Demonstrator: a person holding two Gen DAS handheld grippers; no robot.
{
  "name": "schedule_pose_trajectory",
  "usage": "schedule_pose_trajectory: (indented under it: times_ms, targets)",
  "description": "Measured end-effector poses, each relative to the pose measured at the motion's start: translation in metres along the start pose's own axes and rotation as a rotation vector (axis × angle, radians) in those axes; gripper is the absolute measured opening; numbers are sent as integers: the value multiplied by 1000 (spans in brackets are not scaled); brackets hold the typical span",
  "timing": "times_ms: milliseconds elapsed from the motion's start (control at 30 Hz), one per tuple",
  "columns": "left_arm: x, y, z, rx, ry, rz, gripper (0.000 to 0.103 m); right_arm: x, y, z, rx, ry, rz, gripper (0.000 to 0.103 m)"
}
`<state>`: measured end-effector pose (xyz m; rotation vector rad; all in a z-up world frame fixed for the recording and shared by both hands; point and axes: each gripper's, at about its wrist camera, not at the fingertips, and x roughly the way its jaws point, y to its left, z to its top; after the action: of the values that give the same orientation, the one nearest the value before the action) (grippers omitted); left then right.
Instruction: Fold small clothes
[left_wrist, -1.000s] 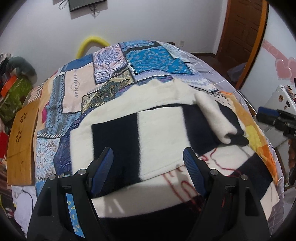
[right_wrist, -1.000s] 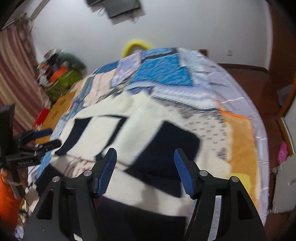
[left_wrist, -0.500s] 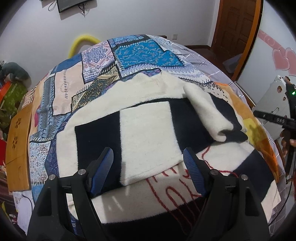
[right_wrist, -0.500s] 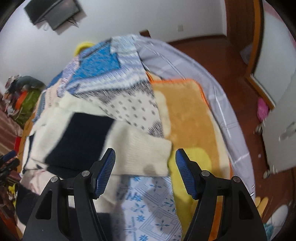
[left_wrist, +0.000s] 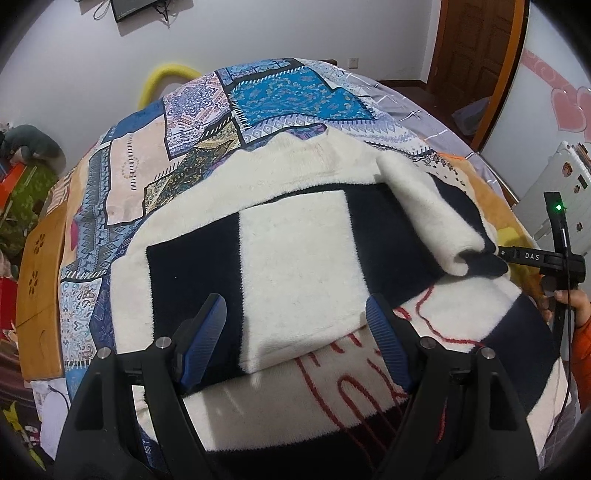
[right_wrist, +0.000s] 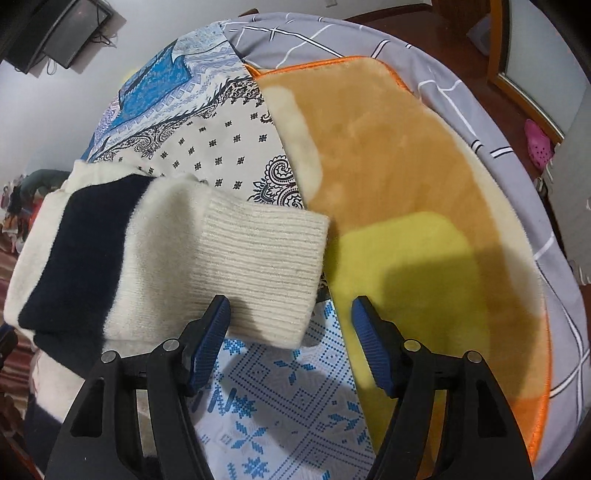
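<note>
A cream and navy fuzzy sweater (left_wrist: 295, 254) with red stitching lies spread on the patchwork bed cover (left_wrist: 280, 92). One sleeve (left_wrist: 436, 218) is folded across its right side. My left gripper (left_wrist: 295, 325) is open and empty, hovering over the sweater's lower middle. My right gripper (right_wrist: 290, 328) is open and empty, just in front of the sleeve's ribbed cream cuff (right_wrist: 266, 258); the cuff lies on the bed and reaches between the fingers. The right gripper also shows at the right edge of the left wrist view (left_wrist: 532, 256).
An orange and yellow plush mat (right_wrist: 406, 184) lies right of the cuff on a grey checked sheet (right_wrist: 461, 92). A wooden board (left_wrist: 40, 280) lies at the bed's left side. A door (left_wrist: 476, 48) and wooden floor are beyond the bed.
My right gripper swung right and down toward the sleeve cuff, which now lies close before its fingers. My left gripper stayed over the sweater, shifting only slightly.
</note>
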<state>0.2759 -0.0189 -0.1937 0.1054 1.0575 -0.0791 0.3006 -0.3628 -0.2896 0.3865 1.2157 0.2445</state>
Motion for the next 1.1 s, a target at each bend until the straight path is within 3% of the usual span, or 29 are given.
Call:
schedule_pose_trajectory:
  times_ms: [100, 267, 367, 467, 633, 933, 1100]
  targets:
    - [5, 1, 1, -15, 11, -2, 78, 0, -1, -3, 12, -7, 9, 64]
    - [7, 2, 0, -20, 19, -6, 78, 0, -2, -6, -8, -23, 14, 47]
    - [6, 1, 0, -15, 14, 2, 78, -2, 0, -6, -19, -43, 2, 24]
    - [2, 2, 0, -15, 6, 3, 78, -4, 1, -4, -25, -55, -21, 9]
    - [-5, 4, -2, -19, -9, 2, 78, -16, 6, 4, -50, -80, -30, 6]
    - [-21, 8, -7, -37, -41, -12, 78, -65, 35, 26, -134, -203, -53, 3]
    - [-29, 11, -12, -45, -48, -11, 78, -54, 40, 34, -139, -178, -107, 8]
